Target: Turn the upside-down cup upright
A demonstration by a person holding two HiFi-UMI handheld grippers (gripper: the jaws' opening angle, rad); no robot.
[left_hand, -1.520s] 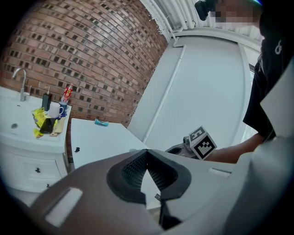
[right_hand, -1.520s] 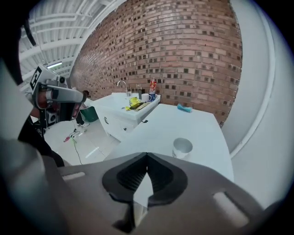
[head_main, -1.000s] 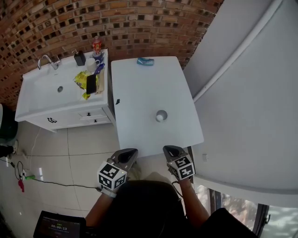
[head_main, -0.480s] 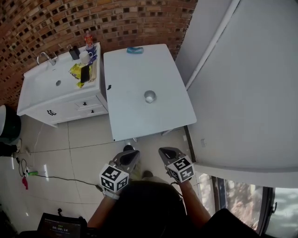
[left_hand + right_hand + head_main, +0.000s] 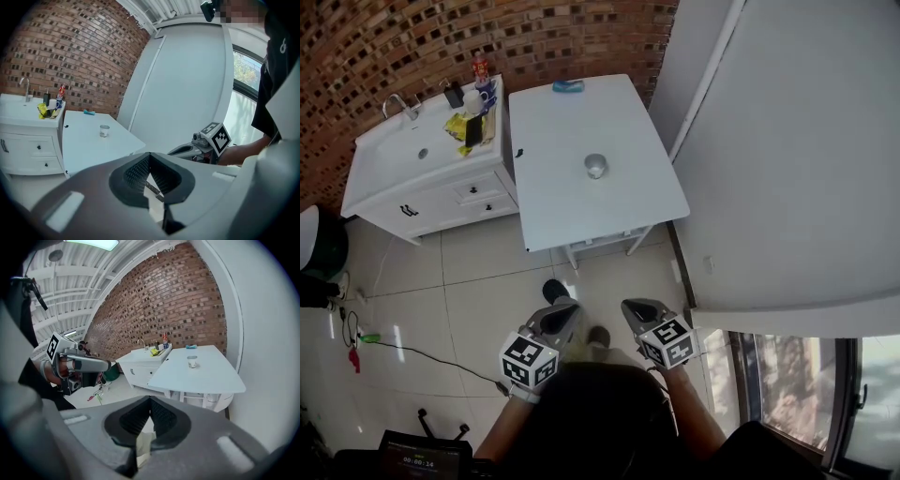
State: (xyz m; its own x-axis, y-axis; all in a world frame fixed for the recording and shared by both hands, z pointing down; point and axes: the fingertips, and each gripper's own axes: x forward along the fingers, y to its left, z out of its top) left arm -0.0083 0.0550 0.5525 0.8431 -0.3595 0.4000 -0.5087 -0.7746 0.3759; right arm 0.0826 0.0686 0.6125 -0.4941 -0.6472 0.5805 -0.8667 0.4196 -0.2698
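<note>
My left gripper (image 5: 562,309) and right gripper (image 5: 638,307) are both closed on nothing, well apart from the table (image 5: 572,122); the cup (image 5: 596,166) sits mid-table; reaching in with closed jaws, I'd likely knock it over.

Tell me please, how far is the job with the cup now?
Done, it seems: the cup stands on the white table, apparently mouth up, though too small to be sure. In hand: nothing; the left tool and right tool are shut, empty, away from the table. Left: likely only a closer check.
</note>
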